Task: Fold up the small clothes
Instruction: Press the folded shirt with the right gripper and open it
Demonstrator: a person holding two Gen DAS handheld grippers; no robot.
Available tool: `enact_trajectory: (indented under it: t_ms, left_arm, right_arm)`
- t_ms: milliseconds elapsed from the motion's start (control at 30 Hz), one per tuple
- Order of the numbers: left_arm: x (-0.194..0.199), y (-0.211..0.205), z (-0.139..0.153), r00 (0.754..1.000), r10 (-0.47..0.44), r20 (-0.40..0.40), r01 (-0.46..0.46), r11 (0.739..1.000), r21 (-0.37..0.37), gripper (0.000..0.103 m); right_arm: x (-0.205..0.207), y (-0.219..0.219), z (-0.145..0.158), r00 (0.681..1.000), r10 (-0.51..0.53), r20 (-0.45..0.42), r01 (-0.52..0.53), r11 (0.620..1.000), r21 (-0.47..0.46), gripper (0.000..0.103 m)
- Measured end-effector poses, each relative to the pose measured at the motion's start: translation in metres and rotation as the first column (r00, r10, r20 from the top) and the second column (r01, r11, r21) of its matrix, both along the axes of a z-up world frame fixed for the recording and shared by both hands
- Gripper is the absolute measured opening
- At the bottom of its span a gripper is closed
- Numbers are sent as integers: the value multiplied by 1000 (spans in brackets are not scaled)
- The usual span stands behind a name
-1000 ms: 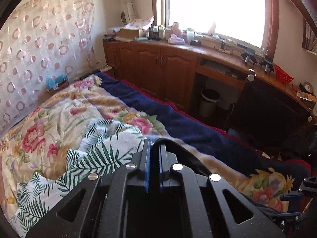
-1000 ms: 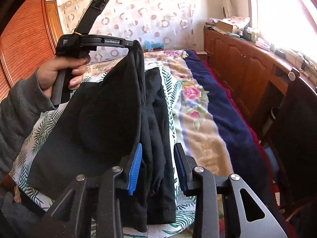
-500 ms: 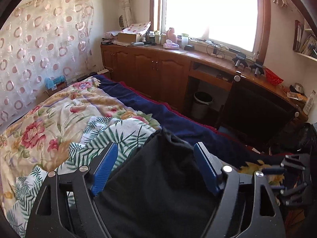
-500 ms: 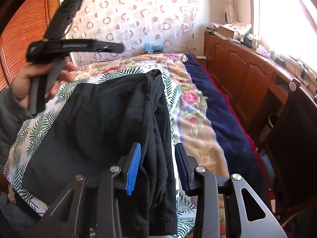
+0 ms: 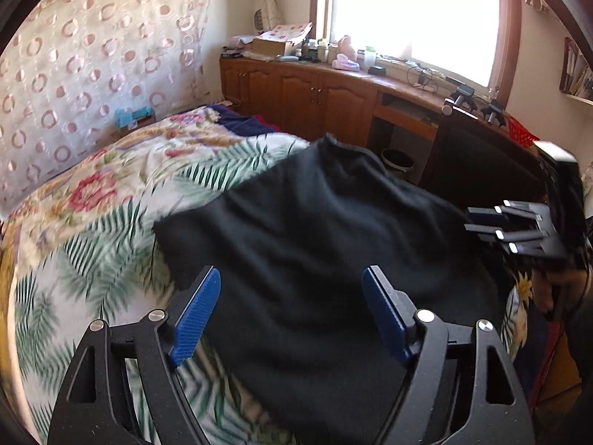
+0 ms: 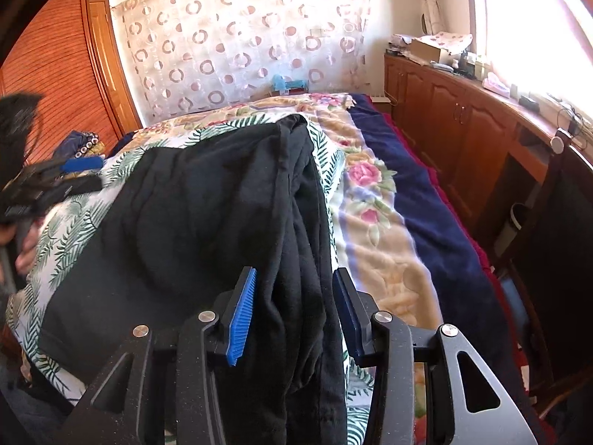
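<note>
- Black knit cotton garment (image 6: 207,230): lies spread on the near half of the leaf-and-flower printed bed quilt (image 6: 370,200), a broad flat panel at left and a bunched, creased edge of several layers along its right side. The flat spread suggests one fold is laid and the doubled edge is ready for the next.
- Right gripper (image 6: 292,311), black frame with blue ribbed pads: jaws partly apart, straddling the bunched right edge of the garment. A gap shows between the cloth and the right-hand pad; contact at the left-hand pad cannot be judged. This placement reads as lining up on the thick edge so that all its layers can be taken at once.
- Left gripper (image 5: 292,307), same build: jaws wide apart, nothing between the pads, held above the near part of the flat panel. The wide opening suits a hand that is free, either to press the panel smooth or to seek a fresh corner.
- Far corner of the garment (image 5: 330,141): sits slightly raised in a peak toward the wooden cabinets (image 5: 307,92); a likely point to flatten or carry over.
- Dark blue blanket (image 6: 418,185): runs along the right side of the bed, apart from the garment, leaving the quilt as the folding surface.
</note>
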State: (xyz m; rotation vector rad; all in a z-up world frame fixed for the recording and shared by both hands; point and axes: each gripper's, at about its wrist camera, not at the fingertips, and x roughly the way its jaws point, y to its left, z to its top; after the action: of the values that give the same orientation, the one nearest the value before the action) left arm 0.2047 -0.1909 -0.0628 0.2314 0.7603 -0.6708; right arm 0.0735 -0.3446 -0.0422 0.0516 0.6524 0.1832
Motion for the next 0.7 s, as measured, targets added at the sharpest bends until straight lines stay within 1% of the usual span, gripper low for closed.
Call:
enact_trajectory:
  t_ms: [67,133,167,200,233,267,333,400,567,633,700]
  left_arm:
    - [-9,5,-4,1000,14,-7,-14,1000,2,80]
    - [-19,11,-7,1000,25,-4,-25,1000,-3,80]
    - [-24,13,-7,999,32,-3,-32,999,-6,80]
    - [-28,17,-8,999,37,-2,-37,999,-8,80]
    - [-32,18,-8,999,41,-1,-41,999,-10,80]
    - [-36,20,-9,999,46,-1,-46,999,-12,80]
    - [-44,24,-10,998,56,2,-56,998,-11,80]
    - [-51,28,-12,998,63,4,-63,998,-9,80]
    - [-72,39,-18,996,84,-5,-84,996,-6,80]
    - [-80,43,-20,996,93,-12,-93,996,-9,80]
    - [-89,48,-22,995,100,-30,-100,995,-14,80]
  right_arm:
    - [4,0,-1,1000,1,-1,-1,1000,-3,43]
    - [7,0,-2,1000,16,1,-16,1000,7,36]
    - [9,1,-3,1000,24,-3,-24,1000,10,28]
    - [9,1,-4,999,35,-7,-35,999,12,11]
    - [10,1,-4,999,51,-6,-51,999,14,6]
    - [8,0,-2,999,51,6,-51,999,11,6]
    - [5,-2,-1,1000,11,19,-11,1000,0,6]
    - [1,-1,-1,1000,7,20,-7,1000,1,6]
    - [-5,5,-1,999,-17,33,18,999,-37,6]
    - [-14,4,2,999,-15,53,16,1000,-23,6]
    - [-24,2,6,998,-15,65,17,1000,-23,18]
